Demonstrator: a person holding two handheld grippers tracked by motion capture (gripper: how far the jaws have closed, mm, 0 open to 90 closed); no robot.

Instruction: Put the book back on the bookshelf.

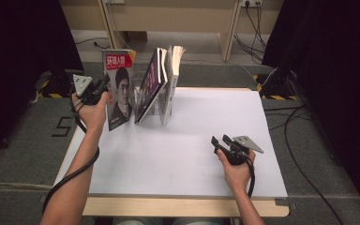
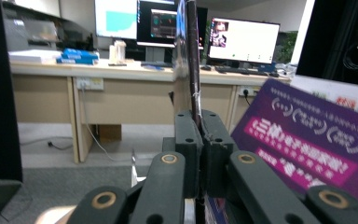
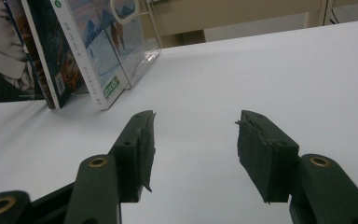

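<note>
Room as seen from my seat: grey carpet floor on every side of my table, which has a white top and a pale wood front edge. Black curtains hang beyond the table's far left and far right corners. Beyond the far edge, a light wooden desk with leg panels; black cables trail across the carpet off the right edge, yellow-black striped tape near the far left corner. Along the desk top: three lit monitors, blue boxes, a wall socket on its front panel. Lighting even, indoor.
</note>
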